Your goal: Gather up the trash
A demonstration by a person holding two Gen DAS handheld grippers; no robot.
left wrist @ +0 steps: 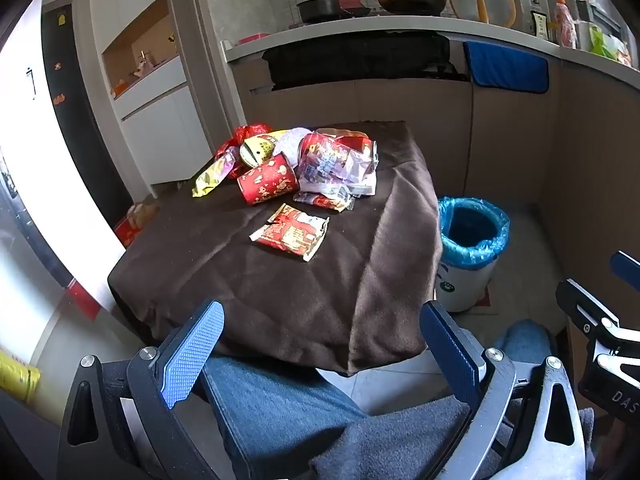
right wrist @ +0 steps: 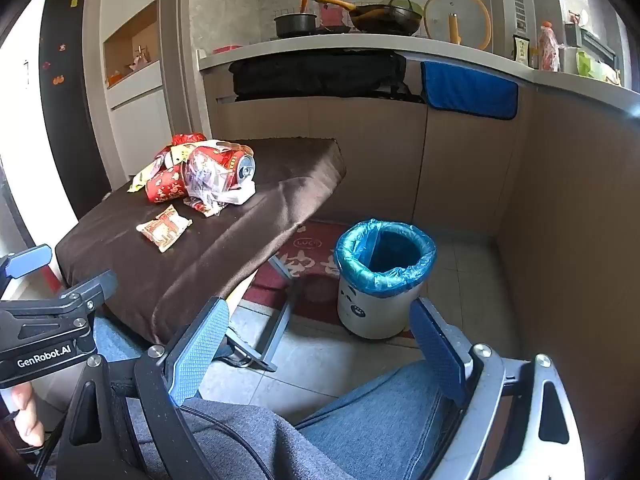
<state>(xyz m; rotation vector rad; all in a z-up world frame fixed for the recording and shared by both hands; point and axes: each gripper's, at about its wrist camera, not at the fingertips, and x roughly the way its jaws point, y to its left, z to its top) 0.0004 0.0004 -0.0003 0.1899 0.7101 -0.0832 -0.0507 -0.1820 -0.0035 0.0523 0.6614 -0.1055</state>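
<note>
A pile of trash (left wrist: pixel 304 164) lies at the far end of a small table covered in a brown cloth (left wrist: pixel 280 280): a red paper cup (left wrist: pixel 268 183), a red can (right wrist: pixel 234 166) under clear plastic, and yellow and red wrappers. One flat red wrapper (left wrist: pixel 290 232) lies apart, nearer me; it also shows in the right wrist view (right wrist: pixel 165 227). A white bin with a blue liner (right wrist: pixel 382 276) stands on the floor right of the table, also in the left wrist view (left wrist: pixel 472 252). My left gripper (left wrist: pixel 320 344) is open and empty before the table's near edge. My right gripper (right wrist: pixel 320 344) is open and empty, low, in front of the bin.
A kitchen counter (right wrist: pixel 360 46) with pans runs behind, with tan cabinets (right wrist: pixel 560 200) at the back and right. A red mat (right wrist: pixel 308 260) lies under the table's folding legs (right wrist: pixel 280 320). The person's jeans-clad legs (right wrist: pixel 380 420) are below both grippers.
</note>
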